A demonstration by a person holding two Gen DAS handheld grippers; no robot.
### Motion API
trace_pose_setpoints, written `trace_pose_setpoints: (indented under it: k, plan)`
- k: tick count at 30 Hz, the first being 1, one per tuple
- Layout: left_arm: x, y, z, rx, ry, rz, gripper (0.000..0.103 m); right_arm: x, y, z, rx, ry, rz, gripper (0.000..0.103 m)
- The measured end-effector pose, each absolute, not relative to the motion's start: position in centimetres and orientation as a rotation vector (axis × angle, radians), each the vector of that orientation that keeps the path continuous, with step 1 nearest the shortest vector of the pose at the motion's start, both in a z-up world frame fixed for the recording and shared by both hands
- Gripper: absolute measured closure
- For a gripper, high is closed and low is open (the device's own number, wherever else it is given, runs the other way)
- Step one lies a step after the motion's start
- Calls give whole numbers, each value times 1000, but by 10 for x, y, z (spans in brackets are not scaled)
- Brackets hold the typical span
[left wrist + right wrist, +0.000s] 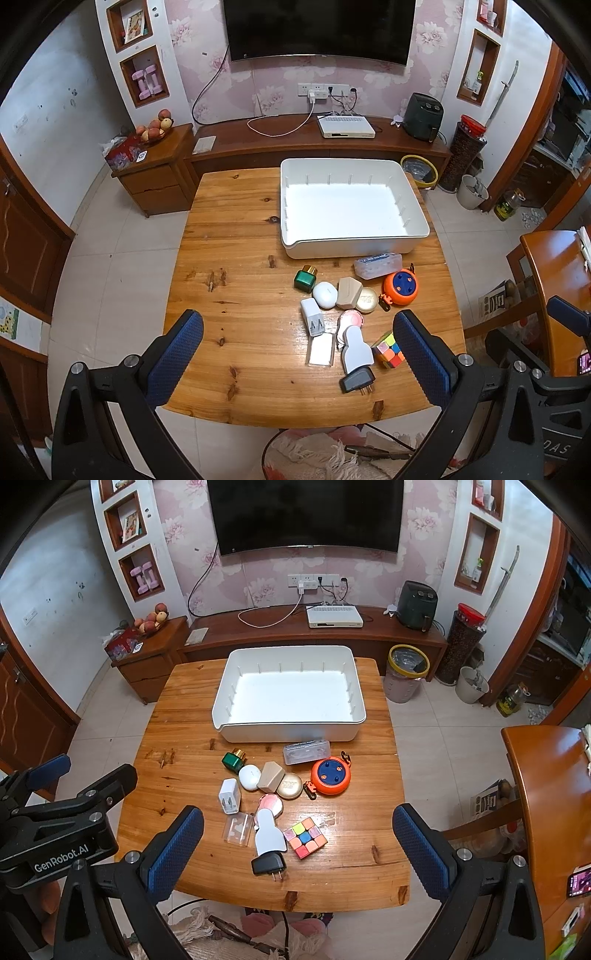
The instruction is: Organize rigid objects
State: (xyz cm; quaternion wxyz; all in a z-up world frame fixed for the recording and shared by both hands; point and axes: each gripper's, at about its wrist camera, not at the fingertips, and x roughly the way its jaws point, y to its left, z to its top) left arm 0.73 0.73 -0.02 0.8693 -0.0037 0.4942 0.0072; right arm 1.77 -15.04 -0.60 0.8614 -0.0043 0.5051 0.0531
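Both the left gripper [297, 352] and right gripper [297, 843] hover spread wide, holding nothing, above small objects clustered just before the seemingly empty white bin [258, 734]; first pick pending, likely the cube [305, 837]

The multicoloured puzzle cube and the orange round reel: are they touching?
Apart. The right wrist view shows bare wooden table between the multicoloured puzzle cube and the orange round reel.

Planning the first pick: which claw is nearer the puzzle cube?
Right, probably. The puzzle cube lies between the right claw fingers; the left claw has it beside its right finger.
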Motion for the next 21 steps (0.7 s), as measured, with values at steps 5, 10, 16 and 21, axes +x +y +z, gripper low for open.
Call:
trace_pose_setpoints:
  k: [5,10,16,21]
  plan:
    - [7,7,0,-7,1034,15,1,17,-151,-6,-9,1061,111,1]
    - [7,7,0,-6,1035,15,1,17,-151,-5,-9,1061,111,1]
    - [7,7,0,-7,1035,15,1,18,-150,-6,-8,1062,110,1]
    - [10,8,-1,-6,1036,16,1,17,-151,-6,-9,1062,110,1]
